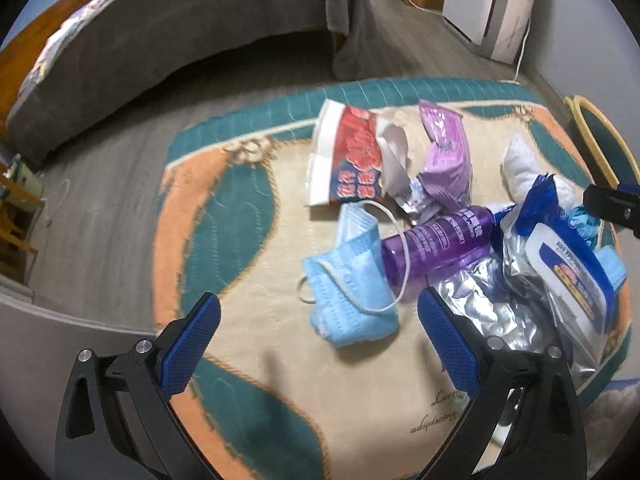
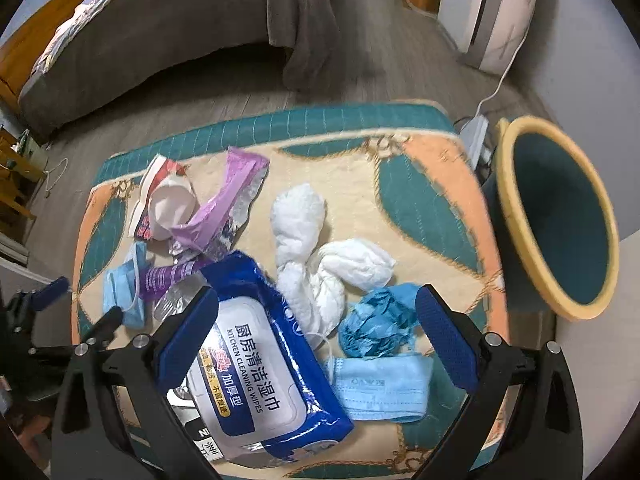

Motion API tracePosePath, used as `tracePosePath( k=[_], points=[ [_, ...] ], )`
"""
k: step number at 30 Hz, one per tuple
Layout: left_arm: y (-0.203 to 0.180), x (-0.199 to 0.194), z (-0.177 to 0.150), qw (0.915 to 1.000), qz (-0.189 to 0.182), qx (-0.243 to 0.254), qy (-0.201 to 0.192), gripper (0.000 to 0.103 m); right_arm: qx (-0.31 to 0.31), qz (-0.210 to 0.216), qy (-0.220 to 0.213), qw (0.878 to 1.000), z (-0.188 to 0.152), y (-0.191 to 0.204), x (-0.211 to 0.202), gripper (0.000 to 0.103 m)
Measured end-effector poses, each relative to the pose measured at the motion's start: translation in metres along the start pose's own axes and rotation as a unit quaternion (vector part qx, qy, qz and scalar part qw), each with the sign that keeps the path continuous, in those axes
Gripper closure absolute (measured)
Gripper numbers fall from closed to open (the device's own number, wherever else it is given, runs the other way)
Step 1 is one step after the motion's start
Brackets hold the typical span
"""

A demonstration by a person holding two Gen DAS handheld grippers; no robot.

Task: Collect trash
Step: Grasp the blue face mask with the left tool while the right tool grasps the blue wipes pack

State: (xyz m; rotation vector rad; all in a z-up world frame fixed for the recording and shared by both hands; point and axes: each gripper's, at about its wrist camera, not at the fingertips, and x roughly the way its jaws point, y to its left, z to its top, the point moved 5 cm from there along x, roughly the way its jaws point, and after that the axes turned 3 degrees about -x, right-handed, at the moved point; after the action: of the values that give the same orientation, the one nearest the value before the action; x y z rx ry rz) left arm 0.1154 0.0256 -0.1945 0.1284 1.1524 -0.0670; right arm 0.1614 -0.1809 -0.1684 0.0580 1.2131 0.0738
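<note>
Trash lies heaped on a teal, peach and cream rug (image 1: 240, 216). My left gripper (image 1: 319, 300) hangs open just above a crumpled blue face mask (image 1: 348, 292), which leans on a purple bottle (image 1: 436, 240). Behind them are a red-and-white packet (image 1: 348, 156) and a purple wrapper (image 1: 446, 152). My right gripper (image 2: 317, 293) is open over a blue kitchen-wipes pack (image 2: 256, 360), twisted white tissue (image 2: 304, 232), a crumpled blue wad (image 2: 376, 320) and a second mask (image 2: 384, 388). Neither holds anything. A teal bin with a yellow rim (image 2: 560, 216) stands off the rug's right edge.
A bed with a grey cover (image 1: 168, 36) runs along the far left. A white appliance (image 2: 492, 12) stands at the back right, its cable (image 2: 492, 92) trailing to a power strip beside the bin. Grey wood floor (image 1: 100, 216) surrounds the rug.
</note>
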Motion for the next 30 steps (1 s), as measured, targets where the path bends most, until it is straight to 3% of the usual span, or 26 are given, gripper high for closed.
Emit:
tracePosePath(
  k=[5,10,11,13,17,24,30],
  points=[
    [-0.005,0.014,-0.003,0.9998,-0.004,-0.004,0.016,0.005,-0.012,0.019,0.031,0.999,-0.006,0.004,0.015,0.045],
    [-0.008,0.016,-0.003,0.9994,-0.027,-0.010,0.018,0.010,-0.020,0.046,0.062,0.997,-0.014,0.006,0.026,0.068],
    [-0.009,0.015,-0.003,0.9993,-0.032,-0.012,0.018,0.013,-0.023,0.049,0.065,0.996,-0.014,0.006,0.026,0.076],
    [-0.009,0.015,-0.003,0.9988,-0.042,-0.013,0.023,0.031,-0.037,0.045,0.068,0.996,-0.016,0.008,0.026,0.093],
    [-0.009,0.019,-0.007,0.9978,-0.046,-0.017,0.044,0.047,-0.061,0.046,0.058,0.995,-0.015,0.015,0.019,0.098],
    [-0.003,0.011,-0.011,0.9982,-0.041,-0.015,0.040,0.076,-0.080,0.054,0.037,0.995,-0.011,0.022,0.001,0.100],
    [0.004,-0.020,-0.005,0.9994,-0.027,-0.021,0.001,0.080,-0.097,0.066,0.007,0.993,-0.001,0.027,-0.024,0.101]
  ],
)
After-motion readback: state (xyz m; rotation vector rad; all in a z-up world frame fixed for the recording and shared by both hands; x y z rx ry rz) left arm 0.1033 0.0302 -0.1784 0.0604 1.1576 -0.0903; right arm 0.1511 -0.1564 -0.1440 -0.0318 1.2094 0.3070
